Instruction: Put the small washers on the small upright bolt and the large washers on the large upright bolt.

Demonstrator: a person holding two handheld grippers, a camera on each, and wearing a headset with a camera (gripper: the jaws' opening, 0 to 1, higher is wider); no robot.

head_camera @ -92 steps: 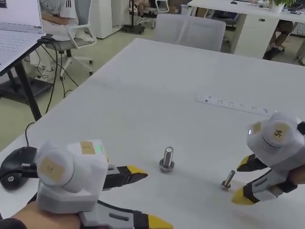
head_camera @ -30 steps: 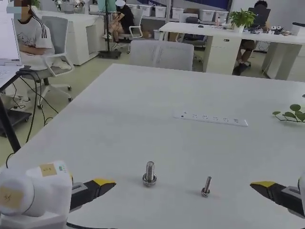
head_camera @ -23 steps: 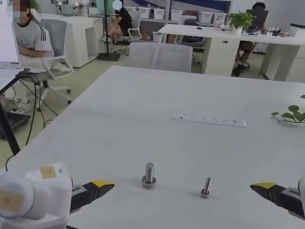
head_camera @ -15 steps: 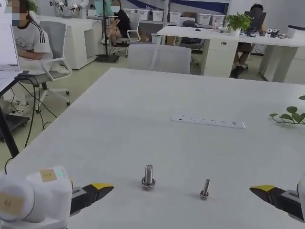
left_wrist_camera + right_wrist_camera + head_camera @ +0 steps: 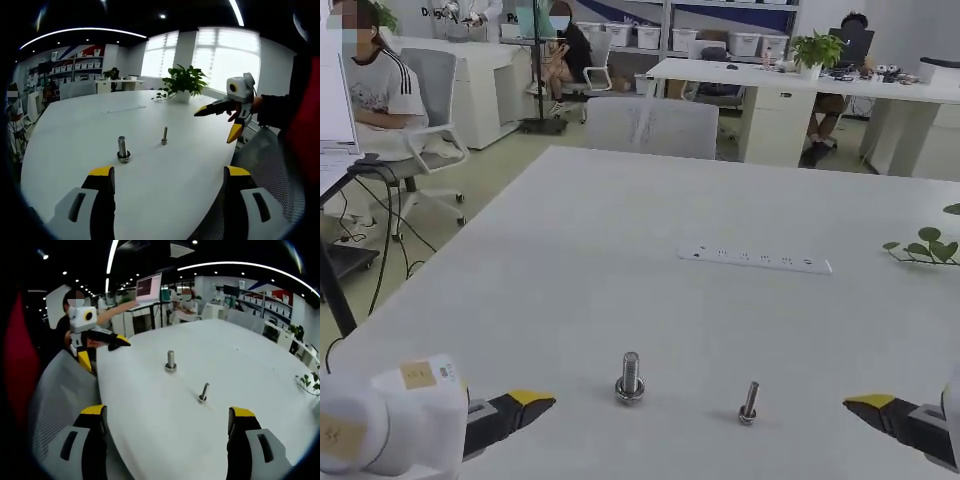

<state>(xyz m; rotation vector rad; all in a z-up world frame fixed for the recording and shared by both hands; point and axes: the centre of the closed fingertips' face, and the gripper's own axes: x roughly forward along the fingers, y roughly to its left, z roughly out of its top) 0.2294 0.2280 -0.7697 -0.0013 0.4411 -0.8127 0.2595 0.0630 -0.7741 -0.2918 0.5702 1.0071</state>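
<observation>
White table (image 5: 620, 250) carries both bolts, standing upright on its near part, apart from each other and untouched by either tool. The large bolt (image 5: 630, 376) is the left one of the pair, with a wider metal ring of washers (image 5: 630, 393) seated around its foot. The small bolt (image 5: 748, 402) stands to its right and a little nearer; its foot looks slightly wider than its shank, but it is too small to tell what sits there. The left gripper (image 5: 168, 172) hangs at the near left of the table, its yellow-tipped jaws spread wide with nothing between them, and both bolts lie ahead of it in the left gripper view. The right gripper (image 5: 167, 411) is at the near right edge, jaws likewise spread wide and holding nothing, with the small bolt the closer of the two in the right gripper view. Each tool is well apart from the bolts, which stand between them. Farther back on the table a white power strip (image 5: 755, 260) lies crosswise, a green plant sprig (image 5: 925, 245) reaches in at the right edge, and a grey chair (image 5: 650, 127) stands at the far end.
</observation>
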